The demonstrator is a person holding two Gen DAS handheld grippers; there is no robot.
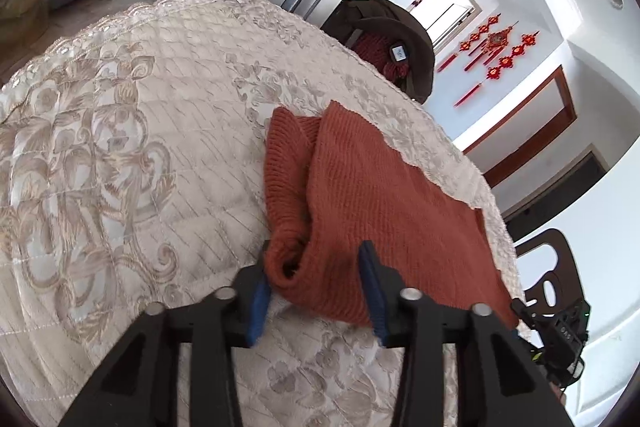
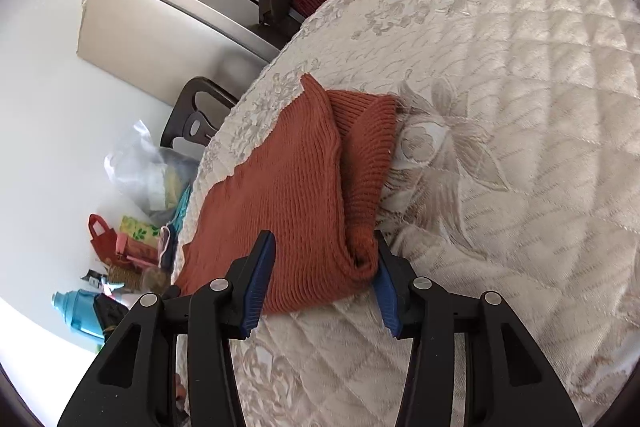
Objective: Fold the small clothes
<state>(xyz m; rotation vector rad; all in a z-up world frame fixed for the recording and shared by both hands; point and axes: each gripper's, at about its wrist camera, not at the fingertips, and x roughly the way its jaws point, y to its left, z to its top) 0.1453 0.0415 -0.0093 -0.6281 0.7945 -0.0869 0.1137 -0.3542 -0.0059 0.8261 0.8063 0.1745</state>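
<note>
The rust knitted garment lay partly folded on the quilted cloth of the bench, near the bench's edge. In the left wrist view its near hem sat directly ahead of the left claw, at 12 o'clock, with the long axis running away toward 1 o'clock. The left claw's blue pads stood apart on either side of the rolled near corner, apparently not pressing it, so it read as open.

In the right wrist view the garment also lay at 12 o'clock from the right claw, stretching toward 11 o'clock. That claw's pads stood wide, flanking the opposite near corner without clamping it: open too.

Both claws seemed equally near, 1 at each near corner, so the coming move likely hinged on closing on that near hem.
</note>
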